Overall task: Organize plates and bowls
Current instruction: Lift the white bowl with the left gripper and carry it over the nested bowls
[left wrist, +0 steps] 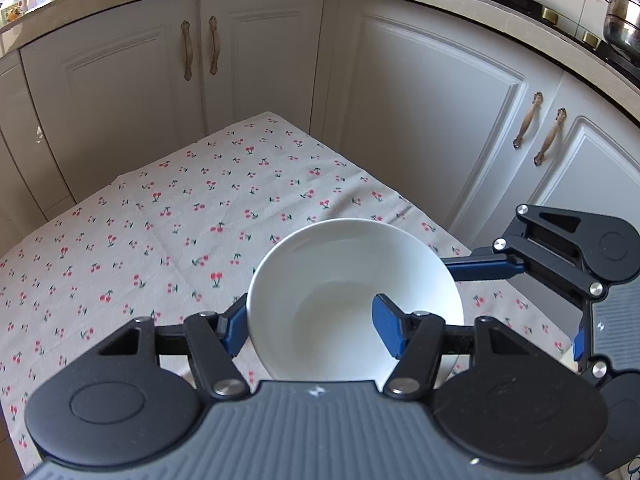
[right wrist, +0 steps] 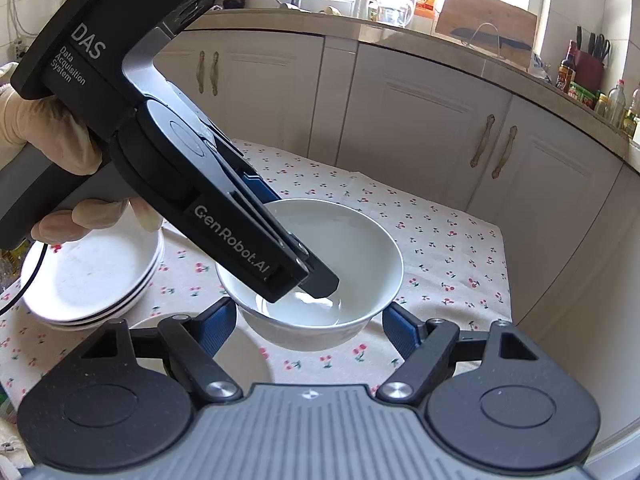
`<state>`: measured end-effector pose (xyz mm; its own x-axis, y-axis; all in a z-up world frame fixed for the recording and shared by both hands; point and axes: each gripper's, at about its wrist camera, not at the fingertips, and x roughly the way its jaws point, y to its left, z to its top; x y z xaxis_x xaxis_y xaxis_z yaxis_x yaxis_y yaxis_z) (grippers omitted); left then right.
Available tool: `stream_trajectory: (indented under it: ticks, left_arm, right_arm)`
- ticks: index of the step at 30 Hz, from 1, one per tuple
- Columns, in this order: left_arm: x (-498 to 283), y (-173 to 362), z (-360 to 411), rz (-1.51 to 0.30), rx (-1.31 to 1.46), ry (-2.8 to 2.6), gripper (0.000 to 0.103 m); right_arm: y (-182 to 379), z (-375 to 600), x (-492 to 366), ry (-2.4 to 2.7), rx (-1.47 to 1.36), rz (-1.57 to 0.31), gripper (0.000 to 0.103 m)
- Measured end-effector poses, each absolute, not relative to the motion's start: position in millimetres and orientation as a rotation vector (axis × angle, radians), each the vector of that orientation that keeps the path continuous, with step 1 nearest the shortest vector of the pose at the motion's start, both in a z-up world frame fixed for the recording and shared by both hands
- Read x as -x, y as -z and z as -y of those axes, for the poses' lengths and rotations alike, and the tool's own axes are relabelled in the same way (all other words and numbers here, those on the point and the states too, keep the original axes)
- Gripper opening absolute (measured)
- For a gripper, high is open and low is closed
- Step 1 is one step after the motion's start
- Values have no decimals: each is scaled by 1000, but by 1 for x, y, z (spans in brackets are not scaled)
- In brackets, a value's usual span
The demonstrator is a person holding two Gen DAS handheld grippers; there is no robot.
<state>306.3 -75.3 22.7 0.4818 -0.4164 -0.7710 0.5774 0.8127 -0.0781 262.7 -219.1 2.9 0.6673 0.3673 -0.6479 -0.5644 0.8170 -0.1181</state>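
Observation:
A white bowl (left wrist: pixel 352 280) sits on the cherry-print tablecloth (left wrist: pixel 160 240). My left gripper (left wrist: pixel 310 326) straddles the bowl's near-left rim, one blue finger inside and one outside; the jaws stand apart and I cannot see them pressing the wall. In the right wrist view the left gripper (right wrist: pixel 280 256) reaches down into the bowl (right wrist: pixel 360 264). My right gripper (right wrist: pixel 308 324) is open, its blue fingers on either side of the bowl's near side, not touching it. It also shows in the left wrist view (left wrist: pixel 520 268) at the bowl's right.
A stack of white plates (right wrist: pixel 92 280) lies at the table's left, and another white plate (right wrist: pixel 240 352) lies under my right gripper's left finger. Cream cabinets (left wrist: pixel 420 120) surround the table's far sides. A pot (left wrist: pixel 622 20) and wok stand on the counter.

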Motion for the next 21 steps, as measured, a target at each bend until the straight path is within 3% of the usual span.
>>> stream_trajectory:
  ticks: [21]
  left_arm:
    - [-229,-32,63,-859,-222,592,63]
  right_arm:
    - [-11,206,-192,-551,343,-640,84]
